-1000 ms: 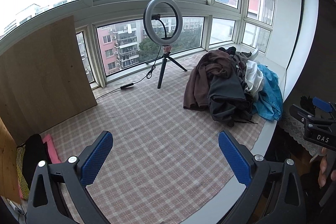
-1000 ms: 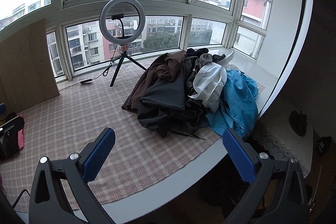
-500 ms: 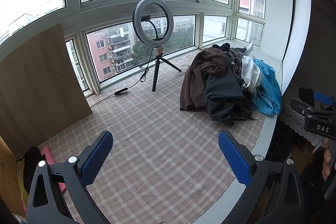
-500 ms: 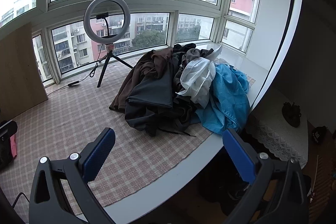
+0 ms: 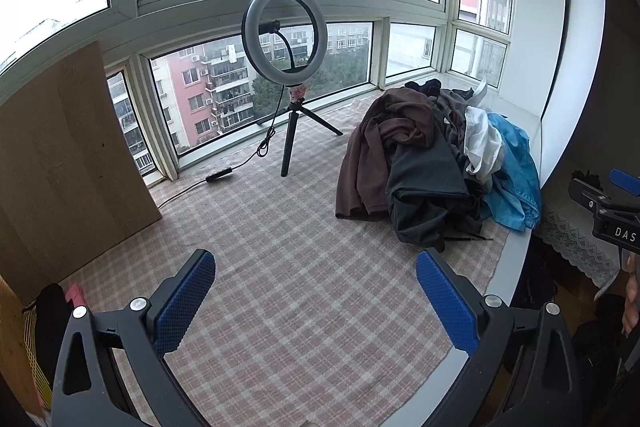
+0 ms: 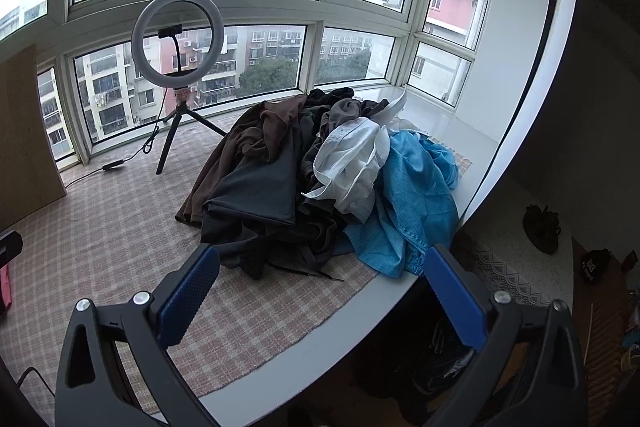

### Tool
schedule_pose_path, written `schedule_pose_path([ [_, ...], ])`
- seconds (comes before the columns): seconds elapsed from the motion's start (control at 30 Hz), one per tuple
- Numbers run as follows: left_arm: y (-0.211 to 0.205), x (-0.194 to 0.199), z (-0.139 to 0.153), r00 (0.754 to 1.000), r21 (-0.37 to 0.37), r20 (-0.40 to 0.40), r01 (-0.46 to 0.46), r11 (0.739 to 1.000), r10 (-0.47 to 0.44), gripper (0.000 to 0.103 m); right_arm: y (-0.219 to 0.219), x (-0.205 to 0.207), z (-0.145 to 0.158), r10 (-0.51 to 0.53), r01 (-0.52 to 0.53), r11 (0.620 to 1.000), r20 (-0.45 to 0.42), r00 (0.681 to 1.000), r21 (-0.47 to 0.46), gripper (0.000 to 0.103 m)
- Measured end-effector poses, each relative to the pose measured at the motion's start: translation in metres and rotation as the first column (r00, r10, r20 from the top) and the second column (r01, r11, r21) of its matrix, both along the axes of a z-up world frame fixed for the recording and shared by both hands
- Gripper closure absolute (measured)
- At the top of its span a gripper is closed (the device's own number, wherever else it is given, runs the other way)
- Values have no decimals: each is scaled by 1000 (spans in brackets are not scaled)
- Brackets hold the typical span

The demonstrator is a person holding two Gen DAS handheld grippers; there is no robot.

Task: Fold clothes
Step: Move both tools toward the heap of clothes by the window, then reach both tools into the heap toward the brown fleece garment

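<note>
A heap of clothes (image 6: 320,179) lies on the checked cloth (image 6: 120,227) of a bay-window platform: brown, dark grey, white and blue garments tangled together. It also shows in the left wrist view (image 5: 432,163) at the right. My right gripper (image 6: 320,291) is open and empty, just short of the heap's front edge. My left gripper (image 5: 316,291) is open and empty over the bare cloth (image 5: 280,267), left of the heap. The right gripper's body (image 5: 612,215) shows at the right edge of the left wrist view.
A ring light on a small tripod (image 5: 286,75) stands behind, its cable trailing left; it also shows in the right wrist view (image 6: 176,75). A wooden board (image 5: 60,163) leans at the left. Dark and pink items (image 5: 52,307) lie at the front left. The platform's white edge (image 6: 360,311) drops off at the front right.
Both grippers have moved forward and slightly right toward the heap, which now looks larger and nearer. Both stay open and empty.
</note>
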State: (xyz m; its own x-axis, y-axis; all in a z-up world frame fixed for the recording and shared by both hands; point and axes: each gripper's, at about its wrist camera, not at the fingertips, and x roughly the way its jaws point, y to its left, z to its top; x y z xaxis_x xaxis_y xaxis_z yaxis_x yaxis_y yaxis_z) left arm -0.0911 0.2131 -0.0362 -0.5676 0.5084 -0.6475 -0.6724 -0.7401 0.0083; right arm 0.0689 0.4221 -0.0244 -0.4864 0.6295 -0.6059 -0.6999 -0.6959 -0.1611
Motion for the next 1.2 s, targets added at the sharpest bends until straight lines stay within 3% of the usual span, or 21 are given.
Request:
schedule_pose_path([
  [0.4, 86, -1, 18, 996, -18, -62, -66, 998, 65, 2, 99, -18, 4, 69, -71, 997, -55, 996, -24, 0],
  [0.63, 128, -1, 17, 995, -29, -60, -83, 996, 81, 2, 150, -26, -2, 96, -99, 994, -59, 994, -45, 0],
  [1.0, 171, 1, 12, 995, -29, -42, -96, 995, 95, 2, 193, -32, -7, 131, -133, 990, -57, 990, -36, 0],
  [1.2, 195, 1, 12, 997, -46, -48, -62, 997, 60, 1, 213, -34, -10, 132, -135, 990, -66, 989, -41, 0],
])
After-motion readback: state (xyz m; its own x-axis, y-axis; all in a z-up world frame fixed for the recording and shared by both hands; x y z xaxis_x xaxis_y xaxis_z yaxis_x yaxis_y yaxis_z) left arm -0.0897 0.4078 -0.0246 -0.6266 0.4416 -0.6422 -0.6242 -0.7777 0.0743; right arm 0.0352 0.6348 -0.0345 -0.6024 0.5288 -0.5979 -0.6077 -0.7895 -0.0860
